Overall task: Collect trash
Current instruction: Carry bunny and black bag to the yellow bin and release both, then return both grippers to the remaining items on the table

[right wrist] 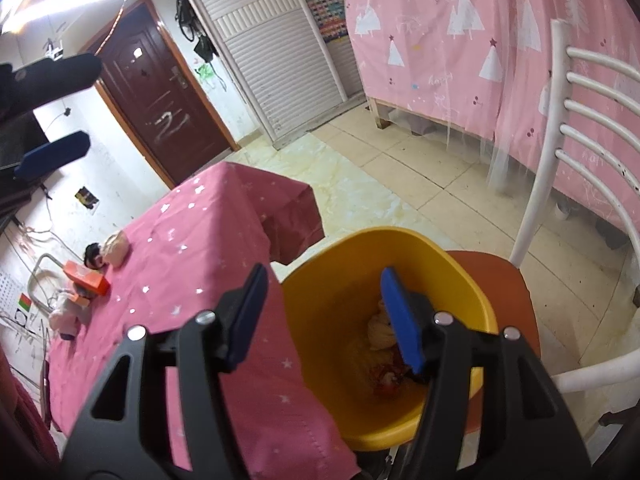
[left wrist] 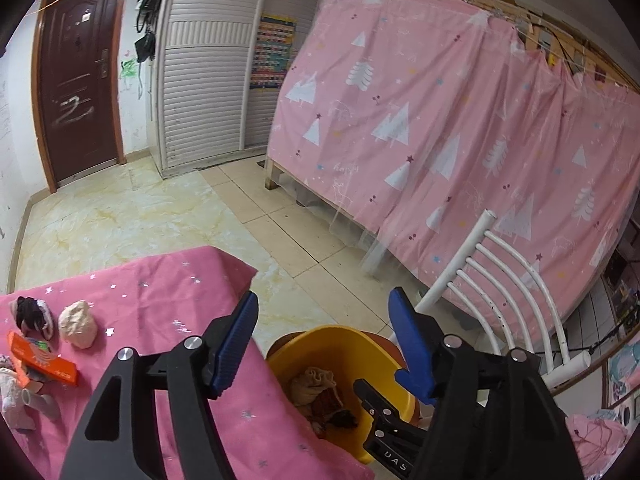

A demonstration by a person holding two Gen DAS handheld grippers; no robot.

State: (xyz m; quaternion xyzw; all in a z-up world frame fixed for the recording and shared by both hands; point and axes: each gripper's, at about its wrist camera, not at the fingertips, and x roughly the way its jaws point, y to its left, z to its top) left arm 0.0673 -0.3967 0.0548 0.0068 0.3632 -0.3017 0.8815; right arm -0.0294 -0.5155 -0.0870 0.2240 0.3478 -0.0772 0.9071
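**Pink-clothed table, trash part collected**

Pink starred cloth covers the table [left wrist: 168, 280], soft and wrinkled, draped over the edges. Beside it stands a white slatted chair [right wrist: 580, 128] with an orange seat, carrying a yellow bin [right wrist: 400, 264] of smooth rigid plastic. Crumpled scraps [right wrist: 380, 328] lie in the bin's bottom.

Remaining trash sits at the table's far left end: an orange carton [left wrist: 44, 360], flat and stiff; a beige wad [left wrist: 78, 324], rounded and crumpled; a dark bundle [left wrist: 32, 314] touching the carton.

Handling judgement: all look light. The wad should compress, so pinch it across its middle. The carton is likely slick; grip across its narrow faces.

Left gripper [left wrist: 324, 344] hangs over the gap between table and bin, fingers wide, holding nothing. Right gripper [right wrist: 324, 316] hovers above the bin's near rim, fingers likewise wide and empty.
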